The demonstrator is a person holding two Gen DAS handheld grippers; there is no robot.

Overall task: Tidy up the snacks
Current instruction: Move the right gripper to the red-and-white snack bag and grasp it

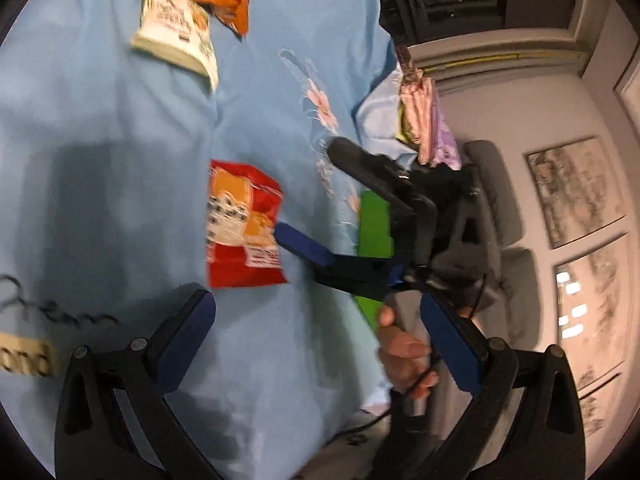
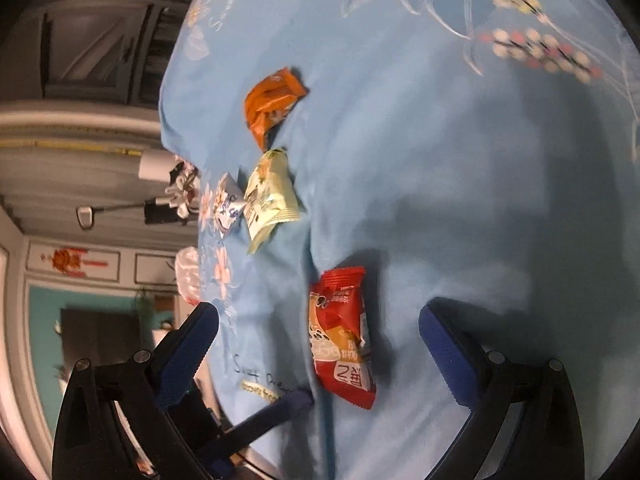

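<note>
The red packet (image 2: 343, 336) is the one closest to both grippers. It's a crinkly foil pouch, red with an orange panel, some dark round shapes printed on it and a white label strip at one end, and it lies flat on the light blue cloth (image 2: 460, 200). In the left wrist view the same packet (image 1: 244, 224) sits in the middle of the cloth (image 1: 100, 120), with one blue-padded tip of the right gripper (image 1: 308, 200) touching or almost touching its edge, hard to say which. That gripper's jaws are spread wide and hold nothing.

The left gripper (image 1: 316, 336) is wide open too, empty, with the packet above the gap between its fingers. In the right wrist view one of its blue tips pokes in beside the packet's lower end.

Further off there's a pale green packet (image 2: 270, 200) with a crimped end, a small white one (image 2: 229, 204) just beside it, and a crumpled orange packet (image 2: 272, 100) beyond those. All three are well apart from the red one.

A hand (image 1: 404, 356) grips the right gripper's handle. The cloth has embroidered pink and white flowers (image 2: 536, 48) and some stitched writing near its edge.
</note>
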